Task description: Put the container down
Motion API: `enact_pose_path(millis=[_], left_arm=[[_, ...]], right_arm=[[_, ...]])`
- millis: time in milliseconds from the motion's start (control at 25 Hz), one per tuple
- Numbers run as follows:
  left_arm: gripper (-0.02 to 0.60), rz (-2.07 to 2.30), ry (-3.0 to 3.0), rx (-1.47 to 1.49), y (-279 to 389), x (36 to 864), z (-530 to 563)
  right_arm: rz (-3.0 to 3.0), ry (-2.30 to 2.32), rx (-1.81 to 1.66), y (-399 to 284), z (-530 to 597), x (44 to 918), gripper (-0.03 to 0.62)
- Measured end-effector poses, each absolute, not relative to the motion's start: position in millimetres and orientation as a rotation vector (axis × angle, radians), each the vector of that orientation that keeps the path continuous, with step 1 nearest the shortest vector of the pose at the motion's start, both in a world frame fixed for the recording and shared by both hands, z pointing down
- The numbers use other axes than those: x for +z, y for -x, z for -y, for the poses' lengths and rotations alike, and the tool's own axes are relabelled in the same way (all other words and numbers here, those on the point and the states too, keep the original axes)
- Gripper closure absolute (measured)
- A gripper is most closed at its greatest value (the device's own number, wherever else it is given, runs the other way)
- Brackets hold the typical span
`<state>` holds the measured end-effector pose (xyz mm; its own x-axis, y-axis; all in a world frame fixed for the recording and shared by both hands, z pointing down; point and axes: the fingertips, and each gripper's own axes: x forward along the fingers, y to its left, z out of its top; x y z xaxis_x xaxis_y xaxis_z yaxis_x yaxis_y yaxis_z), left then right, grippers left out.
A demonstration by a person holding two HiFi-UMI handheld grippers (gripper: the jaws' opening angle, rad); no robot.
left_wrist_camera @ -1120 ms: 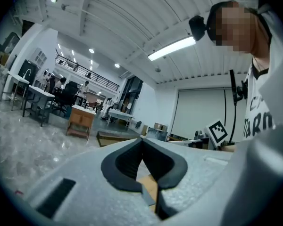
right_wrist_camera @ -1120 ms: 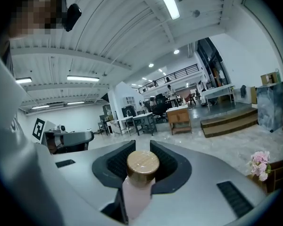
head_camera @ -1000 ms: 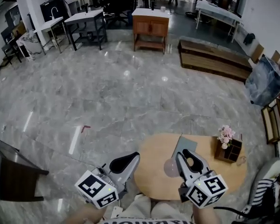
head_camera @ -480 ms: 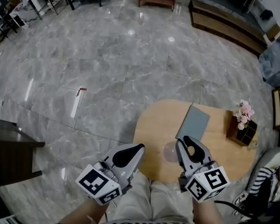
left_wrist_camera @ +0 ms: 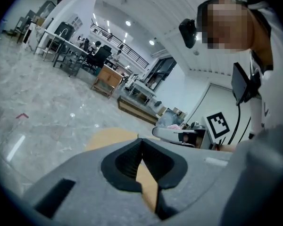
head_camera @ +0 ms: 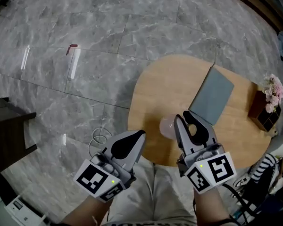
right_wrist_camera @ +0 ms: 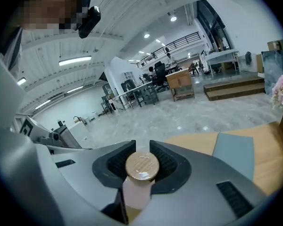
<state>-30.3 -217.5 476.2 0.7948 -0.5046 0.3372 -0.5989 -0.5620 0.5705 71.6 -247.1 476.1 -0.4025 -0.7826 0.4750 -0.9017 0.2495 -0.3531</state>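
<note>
1. Head view: my right gripper [head_camera: 185, 124] is over the near side of the round wooden table [head_camera: 170, 84]. The container [head_camera: 166, 127] sticks out at the left of its jaws. From here it is only a pale, see-through blob. I cannot tell its shape, or whether it touches the table.
2. Head view: my left gripper [head_camera: 132, 142] is near me, to the left of the table's near edge, well apart from the container. A flat grey pad [head_camera: 212, 95] lies farther back on the table. Pink flowers [head_camera: 272, 89] stand in a dark box at the far right.
3. Left gripper view: the left gripper [left_wrist_camera: 141, 142] has its jaws closed. The tips meet and nothing is between them. Only a thin strip of the table shows through the gap lower down. The right gripper [left_wrist_camera: 179, 134] peeks over the top, too small for me to read.
4. Right gripper view: now I see the container [right_wrist_camera: 140, 173] well. It has a round tan lid with a shiny spot and a pale pink body under it. The right gripper [right_wrist_camera: 141, 161] squeezes the lid from both sides. The container's bottom is hidden behind the grey gripper body. The grey pad [right_wrist_camera: 233, 154] lies on the table to the right.
</note>
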Motion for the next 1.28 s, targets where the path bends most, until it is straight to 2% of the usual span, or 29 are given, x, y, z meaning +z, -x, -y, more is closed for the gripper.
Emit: enact_pose_path(millis=[480,1280], left_arm=[[0.568,0.841,-2.144,0.181,23.7,560.9,205.1],[0.568,0.869,-2.107,0.171,20.1,584.2,203.9]], right_arm=[[2.260,-1.529,0.906,-67.3,248.9,572.5,0.497],[2.229,-1.478,0.744,-51.9,241.7,588.3,0.497]])
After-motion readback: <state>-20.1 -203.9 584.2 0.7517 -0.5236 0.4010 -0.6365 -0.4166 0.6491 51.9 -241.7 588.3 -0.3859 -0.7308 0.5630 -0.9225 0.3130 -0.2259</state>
